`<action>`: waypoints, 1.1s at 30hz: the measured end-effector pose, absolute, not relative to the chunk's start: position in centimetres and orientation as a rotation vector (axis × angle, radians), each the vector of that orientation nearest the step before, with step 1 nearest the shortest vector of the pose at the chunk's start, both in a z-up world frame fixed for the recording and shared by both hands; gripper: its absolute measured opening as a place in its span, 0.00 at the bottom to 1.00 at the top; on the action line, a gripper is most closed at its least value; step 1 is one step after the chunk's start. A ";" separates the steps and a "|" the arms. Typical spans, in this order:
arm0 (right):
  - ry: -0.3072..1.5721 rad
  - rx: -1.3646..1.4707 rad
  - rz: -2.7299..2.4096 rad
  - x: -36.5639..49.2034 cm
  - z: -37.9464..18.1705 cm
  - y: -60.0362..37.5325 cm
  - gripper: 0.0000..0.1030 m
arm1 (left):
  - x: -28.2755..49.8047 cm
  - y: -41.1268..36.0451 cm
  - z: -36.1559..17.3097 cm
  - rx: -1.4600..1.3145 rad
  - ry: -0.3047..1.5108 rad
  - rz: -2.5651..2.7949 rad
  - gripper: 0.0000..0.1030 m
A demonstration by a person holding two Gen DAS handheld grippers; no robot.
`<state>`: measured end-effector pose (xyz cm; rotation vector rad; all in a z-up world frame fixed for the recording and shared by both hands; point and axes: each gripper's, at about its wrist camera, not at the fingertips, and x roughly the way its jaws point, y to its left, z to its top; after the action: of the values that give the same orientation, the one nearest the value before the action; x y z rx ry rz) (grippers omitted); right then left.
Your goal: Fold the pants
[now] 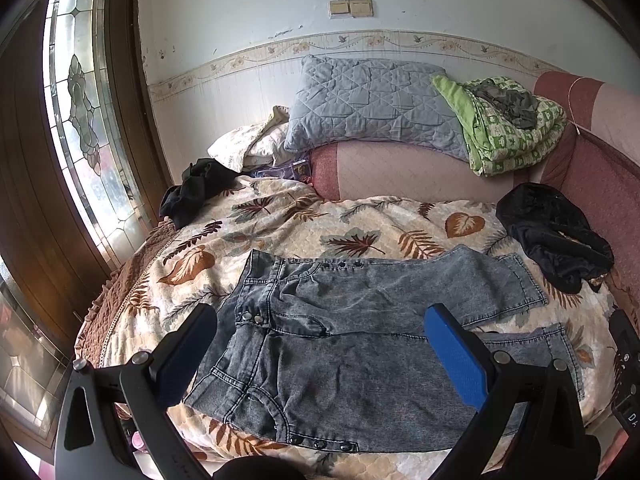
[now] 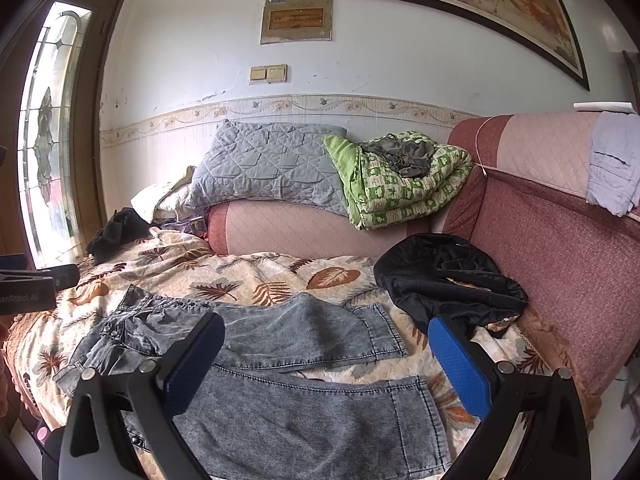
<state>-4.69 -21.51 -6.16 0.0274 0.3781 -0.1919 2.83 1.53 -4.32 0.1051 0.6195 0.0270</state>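
Grey acid-washed jeans (image 1: 340, 344) lie flat and spread out on the leaf-patterned blanket (image 1: 304, 224), waistband to the left, both legs running right. My left gripper (image 1: 322, 318) hangs open and empty above the waist and hip area. In the right wrist view the jeans (image 2: 288, 396) show with their leg cuffs at the right. My right gripper (image 2: 326, 330) hangs open and empty above the legs. Part of the left gripper's body (image 2: 32, 288) shows at the left edge of that view.
A black garment (image 1: 556, 232) lies just right of the cuffs, also in the right wrist view (image 2: 448, 280). Another dark garment (image 1: 196, 188) lies at the back left. A grey pillow (image 1: 372, 104) and green quilt (image 1: 508, 124) rest on the pink sofa back (image 2: 552, 248). A glass door (image 1: 80, 120) stands at left.
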 end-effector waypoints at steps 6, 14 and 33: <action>0.391 0.029 -0.193 -4.2 -6.6 -21.5 1.00 | 3.4 1.6 -4.9 0.106 0.632 0.027 1.00; 0.429 0.043 -0.181 -2.5 -7.7 -21.8 1.00 | 5.0 2.2 -6.1 0.104 0.654 0.040 1.00; 0.705 0.234 -0.187 13.2 -14.5 -34.8 1.00 | 24.3 9.9 -15.0 0.151 0.926 0.124 1.00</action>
<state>13.22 -34.79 -14.51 0.2335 0.7050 -0.1874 24.26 9.88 -15.04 0.1507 0.9256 0.1241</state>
